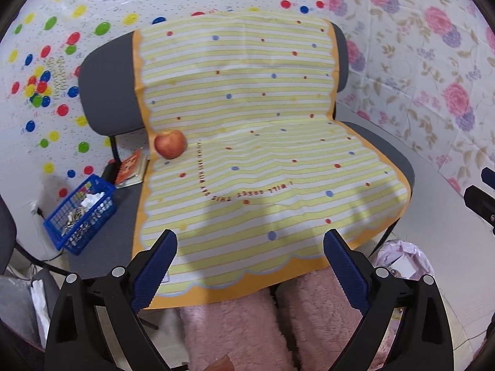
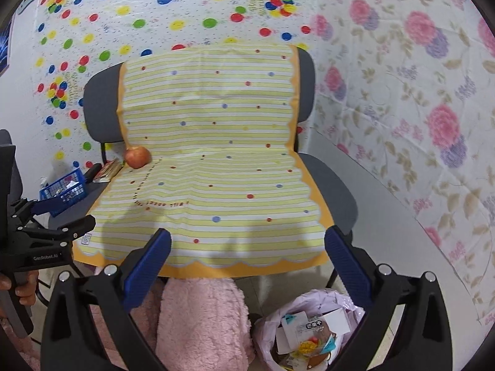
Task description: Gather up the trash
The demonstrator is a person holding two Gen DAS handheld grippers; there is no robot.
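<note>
Trash bag (image 2: 312, 327) below chair; both hand-held grippers wide, empty.

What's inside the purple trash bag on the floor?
The trash bag holds white paper boxes and colourful snack wrappers piled at the top. Whatever lies underneath that pile is covered, so it can't be seen.

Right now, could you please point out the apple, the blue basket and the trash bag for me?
apple (image 1: 170, 143): left wrist view, middle of its red skin.
blue basket (image 1: 88, 224): left wrist view, its near lattice wall.
trash bag (image 2: 275, 312): right wrist view, its pale plastic rim.
</note>
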